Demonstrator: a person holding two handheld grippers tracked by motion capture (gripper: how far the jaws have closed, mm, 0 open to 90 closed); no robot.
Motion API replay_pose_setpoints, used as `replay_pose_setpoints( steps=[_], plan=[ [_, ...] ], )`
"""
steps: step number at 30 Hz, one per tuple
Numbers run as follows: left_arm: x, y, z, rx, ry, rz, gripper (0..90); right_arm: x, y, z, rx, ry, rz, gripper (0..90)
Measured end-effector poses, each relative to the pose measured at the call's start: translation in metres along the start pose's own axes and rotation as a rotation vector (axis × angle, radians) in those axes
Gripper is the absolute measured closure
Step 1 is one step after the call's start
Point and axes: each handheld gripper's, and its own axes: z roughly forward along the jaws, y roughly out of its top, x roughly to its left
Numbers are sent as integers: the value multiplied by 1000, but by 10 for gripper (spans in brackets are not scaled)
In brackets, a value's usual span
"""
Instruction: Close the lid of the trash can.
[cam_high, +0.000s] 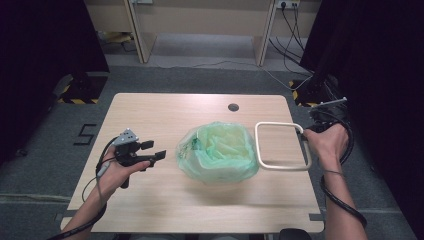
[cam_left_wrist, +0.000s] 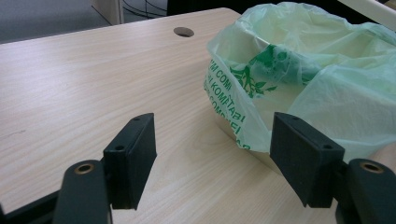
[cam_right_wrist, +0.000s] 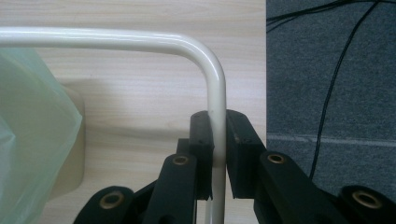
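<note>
Right hand-held gripper (cam_high: 306, 134) at the right edge of the worktop (cam_high: 165, 115), jaws clamped on a cream tube frame (cam_high: 280, 146). Grip sits on the frame's right-hand side, just below a rounded corner; in the right gripper view the tube (cam_right_wrist: 215, 107) runs up between the 2 black pads, then bends left. The frame is a rounded rectangle, held just right of the bin.

Small bin lined with a pale green bag (cam_high: 218, 151) stands mid-worktop. The bag has green print and its top is bunched loosely over the rim (cam_left_wrist: 280, 65).

Left hand-held gripper (cam_high: 152, 150) on the left side of the worktop, jaws wide apart with nothing between them, pointing toward the bag and a little short of it.

Round cable hole (cam_high: 233, 107) near the worktop's far edge.
</note>
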Motion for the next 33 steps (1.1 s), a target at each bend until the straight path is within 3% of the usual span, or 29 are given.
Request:
replay_pose_setpoints(
  steps=[33],
  plan=[
    [-1, 1, 0, 0, -5, 6, 303, 27, 10, 0, 8, 29, -29, 819]
  ],
)
